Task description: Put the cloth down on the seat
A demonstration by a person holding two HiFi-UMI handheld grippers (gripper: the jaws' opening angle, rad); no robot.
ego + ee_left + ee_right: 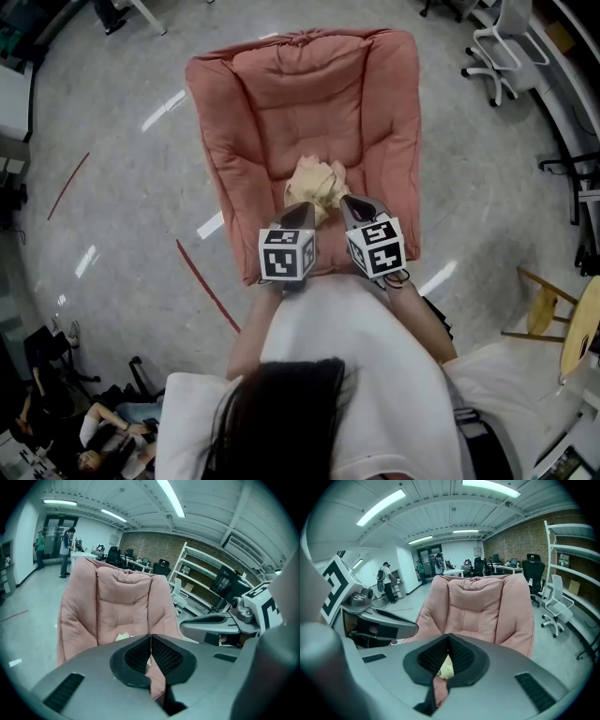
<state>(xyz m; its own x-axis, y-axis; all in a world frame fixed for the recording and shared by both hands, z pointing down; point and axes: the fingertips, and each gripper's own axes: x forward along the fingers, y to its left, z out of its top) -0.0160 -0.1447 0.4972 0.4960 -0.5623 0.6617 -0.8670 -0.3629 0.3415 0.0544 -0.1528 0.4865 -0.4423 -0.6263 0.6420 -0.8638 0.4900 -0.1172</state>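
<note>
A pink padded chair [309, 103] stands in front of me. A crumpled cream cloth [317, 180] lies on its seat near the front. My left gripper [302, 208] and right gripper [352, 202] hover side by side just short of the cloth, one at each of its near corners. In the left gripper view the jaws [151, 637] meet with nothing between them, and a bit of cloth [123, 637] shows beyond. The right gripper [448, 637] is shut too, with the cloth [446, 668] showing below through the gap behind its pads.
Grey polished floor surrounds the chair, with red tape lines [206, 286] at the left. White office chairs [497, 47] stand at the far right, and a wooden stool [544, 309] is near right. People sit at the lower left [103, 427]. White shelving [211, 578] lines the brick wall.
</note>
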